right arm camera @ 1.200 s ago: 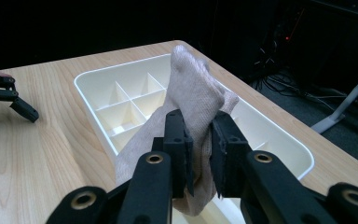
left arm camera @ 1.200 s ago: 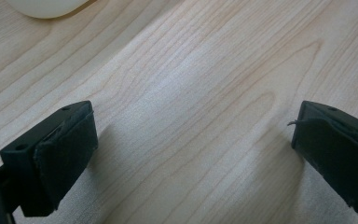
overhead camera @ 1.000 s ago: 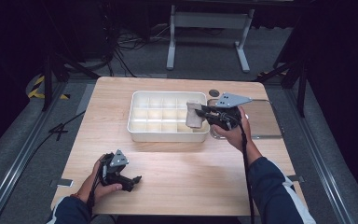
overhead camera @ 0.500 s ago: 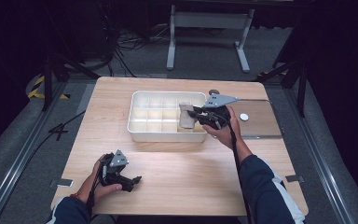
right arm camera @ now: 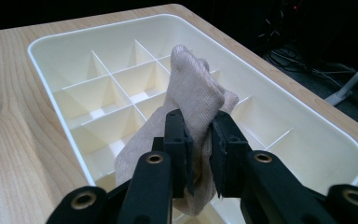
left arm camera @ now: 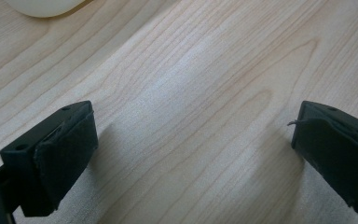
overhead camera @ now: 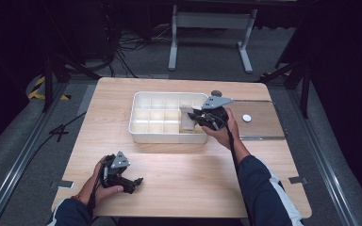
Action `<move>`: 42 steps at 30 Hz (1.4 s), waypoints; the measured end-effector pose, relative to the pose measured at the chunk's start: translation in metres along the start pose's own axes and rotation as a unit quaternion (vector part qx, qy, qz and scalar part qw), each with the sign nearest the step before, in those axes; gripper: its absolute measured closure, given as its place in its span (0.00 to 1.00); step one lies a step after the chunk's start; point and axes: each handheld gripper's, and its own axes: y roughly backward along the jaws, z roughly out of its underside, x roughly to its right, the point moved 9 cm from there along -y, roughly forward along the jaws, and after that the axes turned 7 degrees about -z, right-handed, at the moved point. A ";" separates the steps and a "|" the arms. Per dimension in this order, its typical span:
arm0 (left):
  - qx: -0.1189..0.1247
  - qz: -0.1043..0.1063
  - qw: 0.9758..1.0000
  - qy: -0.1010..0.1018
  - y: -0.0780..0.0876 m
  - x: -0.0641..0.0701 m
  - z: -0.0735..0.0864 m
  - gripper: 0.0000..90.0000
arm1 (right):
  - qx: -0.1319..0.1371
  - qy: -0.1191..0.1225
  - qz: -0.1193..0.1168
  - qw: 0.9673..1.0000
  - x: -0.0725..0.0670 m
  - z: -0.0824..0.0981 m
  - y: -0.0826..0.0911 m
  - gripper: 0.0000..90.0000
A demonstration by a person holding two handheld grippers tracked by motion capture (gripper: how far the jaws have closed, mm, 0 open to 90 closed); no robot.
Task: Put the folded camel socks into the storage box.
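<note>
Against the earlier frames, the right gripper (overhead camera: 195, 118) has moved from the right-hand end of the divided tray (overhead camera: 139, 134) inward and lower, so that it now sits over the tray's right-hand compartments. The beige sock (overhead camera: 187, 119) has travelled with it and now hangs over the tray interior near the front wall, no longer at the end wall. The left gripper (overhead camera: 134, 181) has stayed in place on the table (overhead camera: 179, 183), well in front of the tray's left corner.

In the right gripper view, the right gripper's (right arm camera: 199, 142) two black fingers (right arm camera: 178, 135) are drawn close together and pinch a fold of the sock (right arm camera: 191, 88); cloth bulges above and below the pads. In the left gripper view, the left gripper's (left arm camera: 191, 154) fingers (left arm camera: 67, 149) stand wide apart over bare wood with nothing between them.

Hard to make out: the lower end of the sock is hidden behind the right gripper's own fingers, so it cannot be told whether it touches the tray floor, nor which compartment lies under it. In the left gripper view the tray (left arm camera: 46, 5) is cut off at the top edge, leaving a pale rounded corner. A small white disc (overhead camera: 247, 117) lies on the brown board (overhead camera: 264, 127) to the right of the tray; its nature cannot be told.
</note>
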 end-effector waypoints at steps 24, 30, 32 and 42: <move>0.001 0.000 1.000 0.004 0.000 0.001 0.000 0.00 | -0.084 0.010 -0.029 0.996 -0.011 0.032 -0.029 0.85; 0.000 0.000 1.000 0.000 0.000 0.000 0.000 0.00 | -0.117 -0.002 -0.046 0.992 -0.011 0.035 -0.031 0.85; 0.001 0.000 1.000 0.002 0.000 0.000 0.000 0.00 | -0.141 -0.003 -0.052 0.989 -0.010 0.039 -0.033 0.84; 0.001 0.000 1.000 0.001 0.000 0.000 0.000 0.00 | -0.182 0.001 -0.056 0.982 -0.007 0.045 -0.035 0.82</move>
